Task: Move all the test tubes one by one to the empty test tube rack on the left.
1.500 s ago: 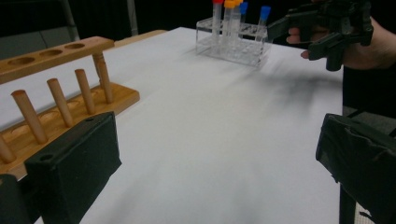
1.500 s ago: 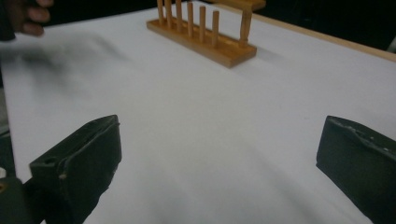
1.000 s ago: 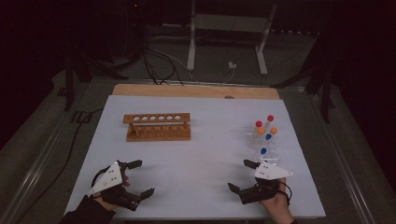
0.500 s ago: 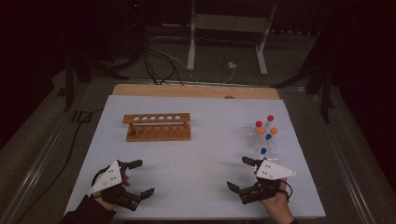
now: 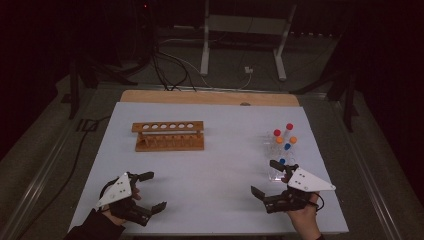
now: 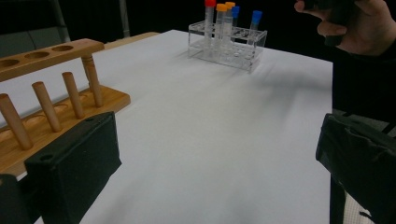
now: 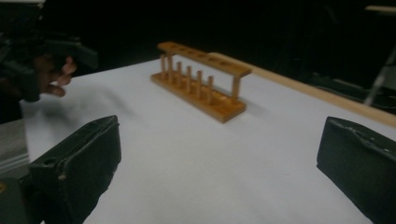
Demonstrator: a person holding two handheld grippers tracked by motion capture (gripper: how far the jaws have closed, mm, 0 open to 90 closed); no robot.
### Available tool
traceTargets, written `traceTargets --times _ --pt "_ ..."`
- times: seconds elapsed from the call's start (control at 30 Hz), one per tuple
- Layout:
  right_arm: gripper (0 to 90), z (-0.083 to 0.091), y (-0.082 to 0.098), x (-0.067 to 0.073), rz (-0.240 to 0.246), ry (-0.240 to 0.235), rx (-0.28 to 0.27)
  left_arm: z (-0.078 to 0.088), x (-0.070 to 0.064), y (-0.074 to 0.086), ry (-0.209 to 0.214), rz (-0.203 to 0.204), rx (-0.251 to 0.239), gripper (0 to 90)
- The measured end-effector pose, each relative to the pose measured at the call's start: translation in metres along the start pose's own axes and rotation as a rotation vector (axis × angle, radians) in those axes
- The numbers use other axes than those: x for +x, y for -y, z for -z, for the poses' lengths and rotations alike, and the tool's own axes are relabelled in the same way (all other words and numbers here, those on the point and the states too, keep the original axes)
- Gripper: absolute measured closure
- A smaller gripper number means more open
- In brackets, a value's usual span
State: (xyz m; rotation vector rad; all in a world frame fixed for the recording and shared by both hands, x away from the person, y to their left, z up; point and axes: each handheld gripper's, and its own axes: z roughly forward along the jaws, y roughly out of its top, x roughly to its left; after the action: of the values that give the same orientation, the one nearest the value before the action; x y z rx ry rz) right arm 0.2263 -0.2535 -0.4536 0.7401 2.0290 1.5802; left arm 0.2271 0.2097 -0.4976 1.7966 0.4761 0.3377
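Both grippers, left gripper (image 5: 151,191) and right gripper (image 5: 266,176), hover low, jaws apart.

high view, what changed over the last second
Very little: the right gripper edged slightly toward the clear rack of capped tubes, jaws open. The left gripper kept its place, open and empty. The wooden rack and tubes did not move; nothing was picked up.

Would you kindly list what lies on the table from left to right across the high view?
left gripper → wooden rack → right gripper → clear rack of capped tubes
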Motion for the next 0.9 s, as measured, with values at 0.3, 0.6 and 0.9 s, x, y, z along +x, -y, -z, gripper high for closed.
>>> traceTargets --times 0.3,0.6,0.9 --pt "0.0 0.01 0.001 -0.01 -0.032 0.126 -0.012 0.0 0.0 0.0 0.006 0.001 -0.006 0.4" --pt "0.0 0.016 0.007 -0.02 -0.065 0.208 -0.015 0.0 0.0 0.0 0.009 0.003 -0.007 0.4" --pt "0.0 0.014 0.012 -0.027 -0.119 0.322 0.027 0.0 -0.001 -0.001 0.012 0.004 -0.013 0.4"
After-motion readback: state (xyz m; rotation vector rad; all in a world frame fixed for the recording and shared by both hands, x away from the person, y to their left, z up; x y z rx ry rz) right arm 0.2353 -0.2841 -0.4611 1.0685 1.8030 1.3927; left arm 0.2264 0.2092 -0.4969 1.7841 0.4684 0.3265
